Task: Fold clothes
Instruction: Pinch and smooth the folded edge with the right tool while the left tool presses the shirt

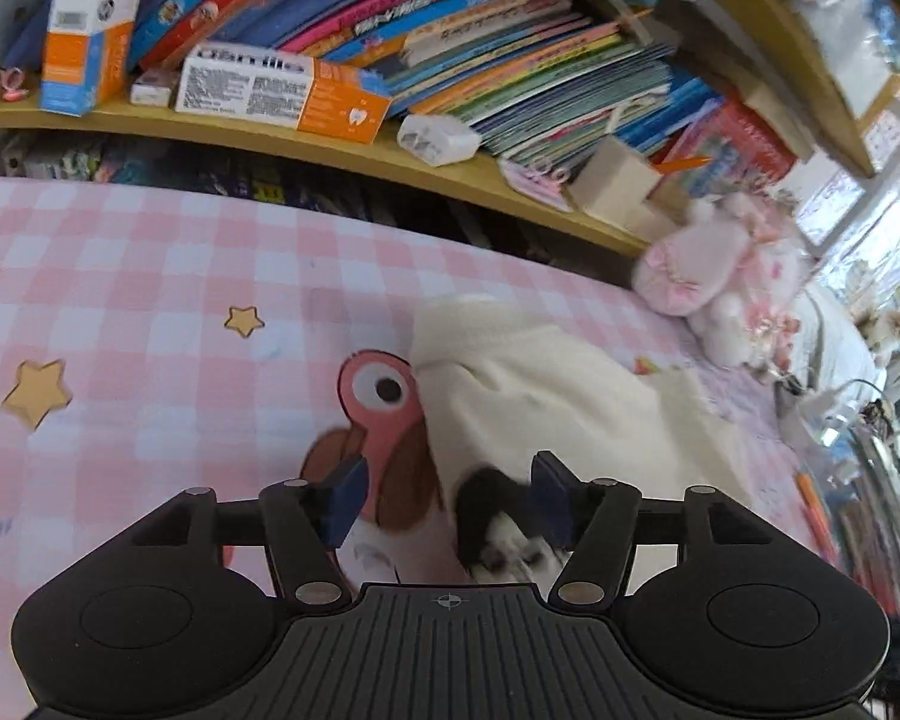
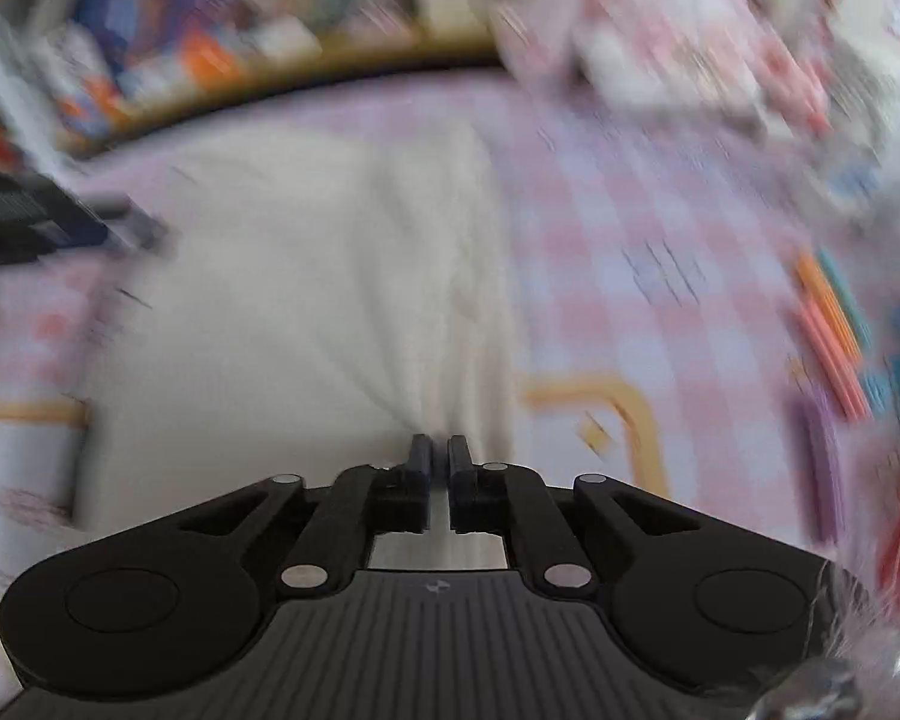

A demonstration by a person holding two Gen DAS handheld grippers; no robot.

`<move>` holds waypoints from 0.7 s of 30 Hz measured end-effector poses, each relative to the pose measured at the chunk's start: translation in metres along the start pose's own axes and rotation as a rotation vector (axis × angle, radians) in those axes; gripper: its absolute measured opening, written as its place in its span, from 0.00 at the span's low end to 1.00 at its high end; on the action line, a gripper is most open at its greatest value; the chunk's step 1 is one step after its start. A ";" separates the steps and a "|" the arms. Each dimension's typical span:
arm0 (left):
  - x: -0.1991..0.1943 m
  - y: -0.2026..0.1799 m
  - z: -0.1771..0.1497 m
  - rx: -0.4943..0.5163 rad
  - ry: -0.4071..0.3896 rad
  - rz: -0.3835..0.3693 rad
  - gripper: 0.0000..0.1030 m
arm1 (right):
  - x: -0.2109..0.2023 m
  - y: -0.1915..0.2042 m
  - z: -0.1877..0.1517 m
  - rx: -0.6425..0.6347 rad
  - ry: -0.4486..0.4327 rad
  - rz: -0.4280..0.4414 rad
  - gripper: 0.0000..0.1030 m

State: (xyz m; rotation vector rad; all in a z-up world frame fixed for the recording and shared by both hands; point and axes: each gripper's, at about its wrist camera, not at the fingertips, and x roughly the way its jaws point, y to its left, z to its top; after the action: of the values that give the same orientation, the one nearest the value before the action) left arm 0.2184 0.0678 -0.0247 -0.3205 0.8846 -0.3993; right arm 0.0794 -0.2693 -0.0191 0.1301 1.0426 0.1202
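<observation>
Right gripper (image 2: 440, 450) pinches an edge of the cream garment (image 2: 306, 276) — jaws nearly closed on gathered cloth. Left gripper (image 1: 444, 498) hangs open above its black-patterned part. Garment lies on the pink-checked bed cover (image 1: 150, 276); judged best practice — keep the edge taut.

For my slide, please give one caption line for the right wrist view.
Right tool shut on the cream garment, bunching its edge over the pink checked sheet; the frame is motion-blurred.

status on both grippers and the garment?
Left gripper open, over the garment's dark patch. Right gripper shut on cream fleece garment, fabric bunched at its tips. Garment on pink checked sheet, unfolded. Nothing blocking.
</observation>
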 end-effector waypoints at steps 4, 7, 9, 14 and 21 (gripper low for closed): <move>0.021 0.007 0.018 -0.049 -0.004 -0.037 0.59 | -0.017 -0.012 -0.006 0.076 -0.019 -0.011 0.24; 0.038 0.019 0.028 -0.166 0.004 -0.073 0.56 | -0.019 -0.018 -0.017 0.098 0.016 -0.022 0.24; 0.045 0.025 0.031 -0.239 -0.005 -0.109 0.55 | -0.020 -0.022 -0.023 0.116 0.025 -0.012 0.24; 0.053 0.032 0.037 -0.360 -0.051 -0.191 0.12 | -0.019 -0.033 -0.027 0.212 0.046 0.042 0.24; 0.024 0.003 0.026 -0.101 -0.114 -0.132 0.26 | -0.017 -0.028 -0.026 0.176 0.052 0.061 0.24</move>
State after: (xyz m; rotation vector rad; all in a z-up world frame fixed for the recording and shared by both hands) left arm 0.2540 0.0622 -0.0270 -0.4918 0.7756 -0.4552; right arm 0.0492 -0.2981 -0.0220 0.3198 1.1012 0.0870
